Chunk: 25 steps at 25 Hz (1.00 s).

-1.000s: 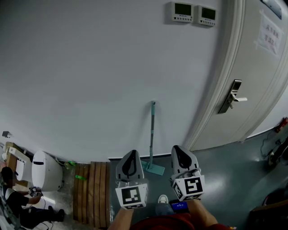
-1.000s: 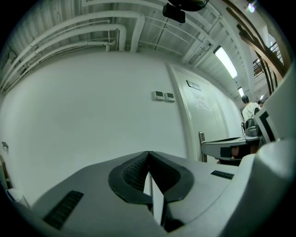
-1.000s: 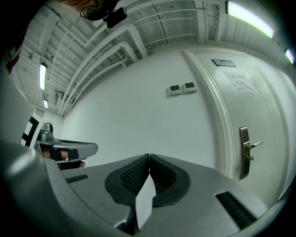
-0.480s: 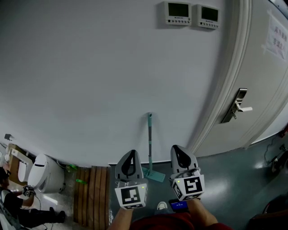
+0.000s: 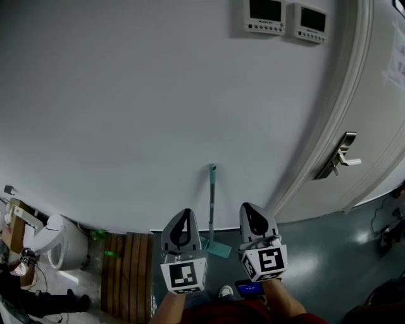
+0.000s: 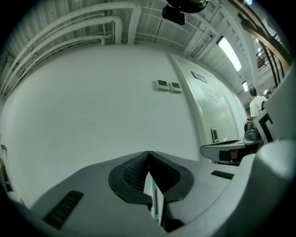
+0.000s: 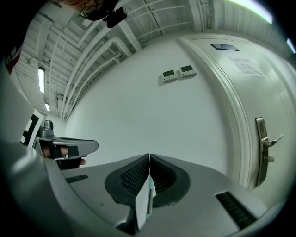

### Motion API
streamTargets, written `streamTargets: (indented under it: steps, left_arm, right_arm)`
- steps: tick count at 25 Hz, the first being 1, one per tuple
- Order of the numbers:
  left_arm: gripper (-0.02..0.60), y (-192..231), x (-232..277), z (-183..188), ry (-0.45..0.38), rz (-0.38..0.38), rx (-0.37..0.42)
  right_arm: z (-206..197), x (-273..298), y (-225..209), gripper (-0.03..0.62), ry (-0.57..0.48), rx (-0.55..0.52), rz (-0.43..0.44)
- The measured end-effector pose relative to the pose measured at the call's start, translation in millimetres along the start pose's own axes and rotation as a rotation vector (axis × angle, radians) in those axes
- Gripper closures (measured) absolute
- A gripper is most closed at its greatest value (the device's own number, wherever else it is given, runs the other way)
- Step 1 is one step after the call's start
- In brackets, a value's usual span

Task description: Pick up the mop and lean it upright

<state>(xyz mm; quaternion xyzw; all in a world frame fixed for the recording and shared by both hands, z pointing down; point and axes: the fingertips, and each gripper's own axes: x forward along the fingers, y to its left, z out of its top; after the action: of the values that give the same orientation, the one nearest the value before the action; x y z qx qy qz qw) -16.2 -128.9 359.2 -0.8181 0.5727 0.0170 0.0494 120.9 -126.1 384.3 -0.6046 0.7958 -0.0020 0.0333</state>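
Note:
The teal mop (image 5: pixel 211 201) stands upright with its handle against the white wall and its flat head (image 5: pixel 217 248) on the floor. My left gripper (image 5: pixel 183 218) and right gripper (image 5: pixel 254 215) hang side by side in front of it, short of it and touching nothing. Both are shut with nothing between the jaws. In the left gripper view the left gripper (image 6: pixel 148 153) has its pads pressed together, and a strip of the mop (image 6: pixel 157 207) shows below them. The right gripper (image 7: pixel 149 156) looks the same, with the mop (image 7: pixel 149 200) seen below its pads.
A white door (image 5: pixel 380 107) with a lever handle (image 5: pixel 342 155) is at the right. Two wall panels (image 5: pixel 286 16) hang high up. Wooden slats (image 5: pixel 130 272) and a white appliance (image 5: pixel 54 243) are on the floor at the left, with a person (image 5: pixel 19 281) beside them.
The head view has tilted, so the mop, door handle and wall panels sit lower in the picture. Both grippers stay shut and side by side.

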Motion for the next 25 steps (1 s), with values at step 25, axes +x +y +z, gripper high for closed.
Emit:
streamTargets:
  steps: [25]
  left_arm:
    - [0.567, 64, 68, -16, -0.016, -0.099, -0.041]
  right_arm:
    - [-4, 87, 17, 0.577, 0.005, -0.023, -0.093]
